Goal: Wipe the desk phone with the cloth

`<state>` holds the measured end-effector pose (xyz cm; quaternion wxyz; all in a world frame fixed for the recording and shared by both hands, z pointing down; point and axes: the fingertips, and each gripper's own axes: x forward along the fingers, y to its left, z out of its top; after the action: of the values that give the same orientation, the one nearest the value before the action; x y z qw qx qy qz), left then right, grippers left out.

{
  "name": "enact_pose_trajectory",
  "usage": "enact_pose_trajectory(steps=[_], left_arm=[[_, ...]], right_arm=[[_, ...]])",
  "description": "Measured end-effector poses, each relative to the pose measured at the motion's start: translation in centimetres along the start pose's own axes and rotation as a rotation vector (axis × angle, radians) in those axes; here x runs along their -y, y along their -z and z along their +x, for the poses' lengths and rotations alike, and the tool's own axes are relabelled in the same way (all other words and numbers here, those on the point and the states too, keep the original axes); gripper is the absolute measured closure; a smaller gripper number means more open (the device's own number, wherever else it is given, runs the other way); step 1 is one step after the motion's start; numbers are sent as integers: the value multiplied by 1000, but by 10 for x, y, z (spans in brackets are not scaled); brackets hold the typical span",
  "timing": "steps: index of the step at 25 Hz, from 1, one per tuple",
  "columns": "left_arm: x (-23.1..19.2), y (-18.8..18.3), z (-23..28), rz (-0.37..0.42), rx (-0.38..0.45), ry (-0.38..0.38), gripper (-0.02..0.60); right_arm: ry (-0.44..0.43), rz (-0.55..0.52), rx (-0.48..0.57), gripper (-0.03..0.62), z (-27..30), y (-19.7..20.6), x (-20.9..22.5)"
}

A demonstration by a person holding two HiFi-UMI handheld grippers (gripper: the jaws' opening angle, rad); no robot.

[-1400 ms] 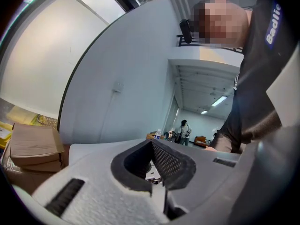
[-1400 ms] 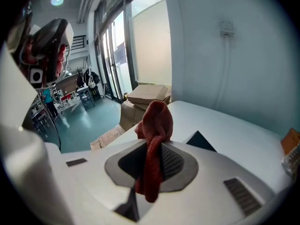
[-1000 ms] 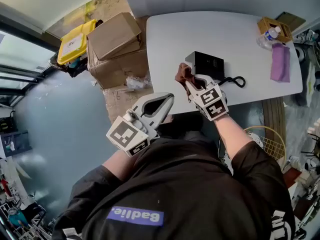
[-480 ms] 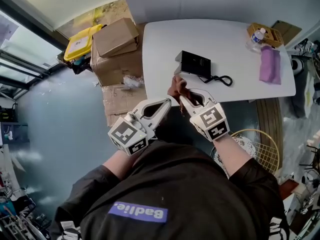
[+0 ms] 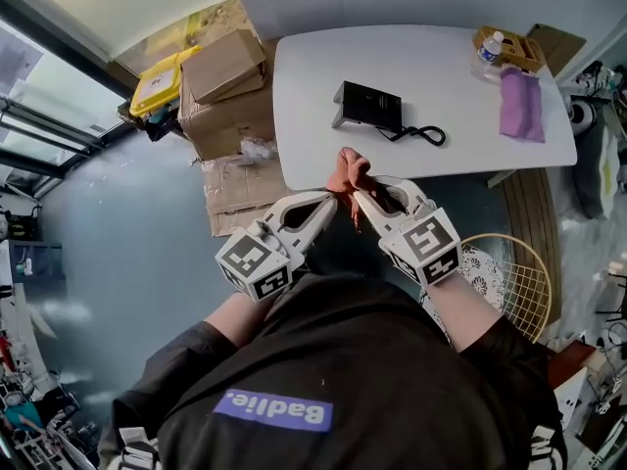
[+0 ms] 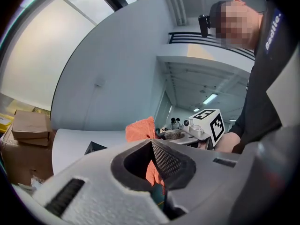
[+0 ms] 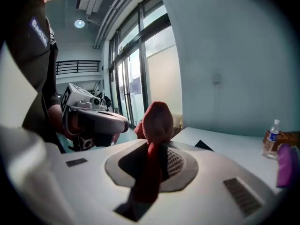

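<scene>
One white table (image 5: 460,96) fills the far half of the scene. The black desk phone (image 5: 370,106) lies on it left of centre, its cord curling to the right. At the table's near edge, the left gripper (image 5: 333,200) and right gripper (image 5: 361,196) meet tip to tip. Each has its jaws pinched onto the same rust-red cloth (image 5: 347,171), which is held apart from the phone.

cloth (image 5: 345,172): bunched between the two tong tips; its full shape and spread are hidden.
left tongs (image 6: 151,141): tips together at the cloth; whether they pinch it cannot be told.
phone (image 6: 93,147): only a dark corner shows past the left tongs, at 9 o'clock of the cloth.
bottle (image 7: 270,138): label too small to read.
purple cloth (image 7: 287,165): cut off by the picture's rim at 3 o'clock.
</scene>
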<state>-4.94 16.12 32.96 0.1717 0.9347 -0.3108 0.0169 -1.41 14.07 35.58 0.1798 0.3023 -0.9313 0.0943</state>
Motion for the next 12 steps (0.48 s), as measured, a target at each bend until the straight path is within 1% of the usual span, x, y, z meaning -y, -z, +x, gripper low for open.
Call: enact_pose_trajectory(steps=[6, 12], left_arm=[[8, -15, -14, 45, -5, 68, 572], [10, -9, -26, 57, -22, 116, 572]], right_arm=[[51, 48, 55, 525, -11, -25, -15], [78, 41, 82, 525, -9, -34, -30]])
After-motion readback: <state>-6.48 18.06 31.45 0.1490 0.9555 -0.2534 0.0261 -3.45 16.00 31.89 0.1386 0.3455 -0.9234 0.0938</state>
